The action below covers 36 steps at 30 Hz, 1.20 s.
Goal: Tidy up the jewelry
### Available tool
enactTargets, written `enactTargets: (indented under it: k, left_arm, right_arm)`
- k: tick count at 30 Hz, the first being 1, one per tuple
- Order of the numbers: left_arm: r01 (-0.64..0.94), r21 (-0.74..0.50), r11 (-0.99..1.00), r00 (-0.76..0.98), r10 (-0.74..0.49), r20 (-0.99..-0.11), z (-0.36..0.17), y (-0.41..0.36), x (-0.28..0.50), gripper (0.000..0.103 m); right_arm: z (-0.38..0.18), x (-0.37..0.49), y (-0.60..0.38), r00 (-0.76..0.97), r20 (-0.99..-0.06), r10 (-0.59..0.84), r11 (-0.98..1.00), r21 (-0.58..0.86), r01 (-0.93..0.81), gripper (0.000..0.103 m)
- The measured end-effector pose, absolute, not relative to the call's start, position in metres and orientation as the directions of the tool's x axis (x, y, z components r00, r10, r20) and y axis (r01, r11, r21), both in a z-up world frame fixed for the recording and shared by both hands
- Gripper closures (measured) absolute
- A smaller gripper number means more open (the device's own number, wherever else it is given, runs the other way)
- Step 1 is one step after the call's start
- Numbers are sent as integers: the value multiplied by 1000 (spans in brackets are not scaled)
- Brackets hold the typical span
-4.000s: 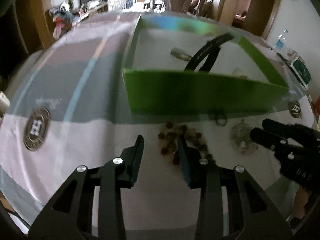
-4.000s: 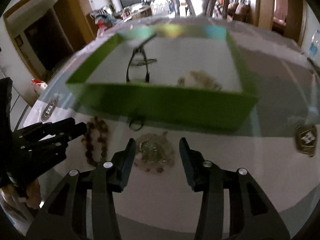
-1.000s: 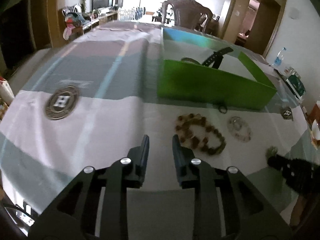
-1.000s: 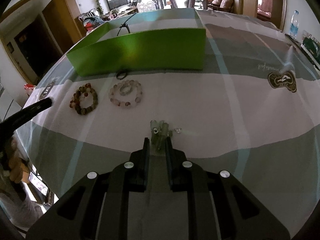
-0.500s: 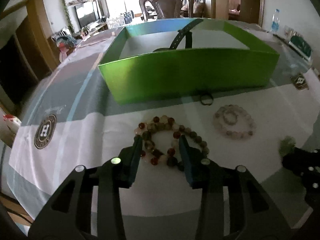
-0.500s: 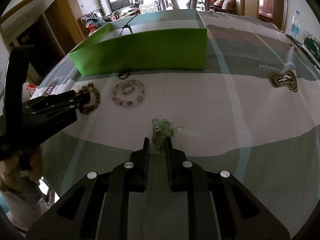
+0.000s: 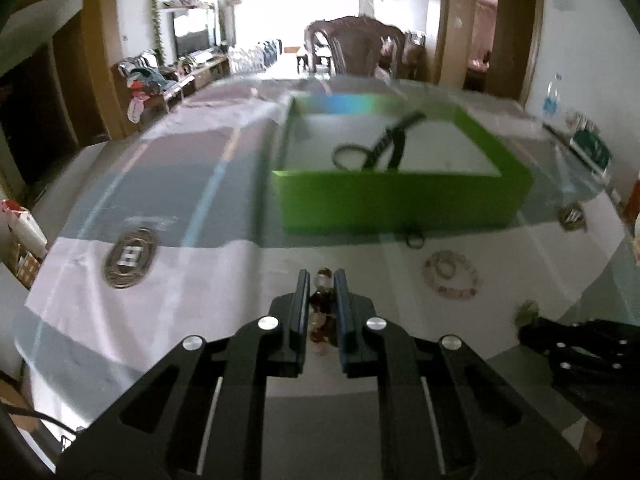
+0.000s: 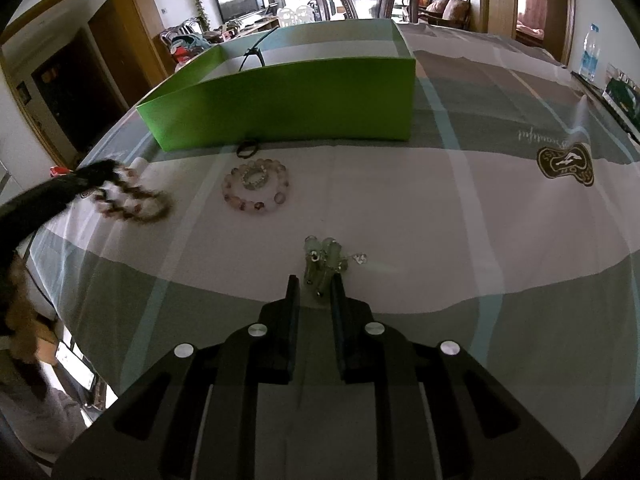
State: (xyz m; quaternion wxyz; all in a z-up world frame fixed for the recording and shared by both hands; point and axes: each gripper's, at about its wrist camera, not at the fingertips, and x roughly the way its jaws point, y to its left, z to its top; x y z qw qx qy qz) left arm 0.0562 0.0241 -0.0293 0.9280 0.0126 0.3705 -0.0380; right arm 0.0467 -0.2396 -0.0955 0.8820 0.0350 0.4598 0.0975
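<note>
The left tool is clenched on the brown bead bracelet, lifted short of the green box ahead; the right tool grips a pale green bracelet over the tabletop; a pink bracelet lies ahead-left of it.

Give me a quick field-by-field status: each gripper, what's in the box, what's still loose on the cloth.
left gripper: shut on brown bead bracelet, lifted off the cloth
right gripper: shut on pale green bead piece
green box: holds a black strap item; other contents not visible
loose on tablecloth: pink bead bracelet, small dark ring by the box's front wall
</note>
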Motion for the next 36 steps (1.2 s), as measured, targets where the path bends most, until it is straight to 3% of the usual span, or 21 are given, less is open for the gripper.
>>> enactTargets:
  k: [6,12,36]
  left_arm:
    - [60,30,998,729,-23,-684,-29,29,40,91]
    - [108,-10,994,667,-79,-741,-58,27,40,91]
    - [131,-15,991,652,-98,-752,-64,20,39,91]
  right_arm:
    - [-94,47,-236,558,-807,191,981,138,-136,87]
    - [-94,48,-229,558,-812,170,984,115,-133,87]
    - [-95,47,-228,562,-810,168,984,107,-139,86]
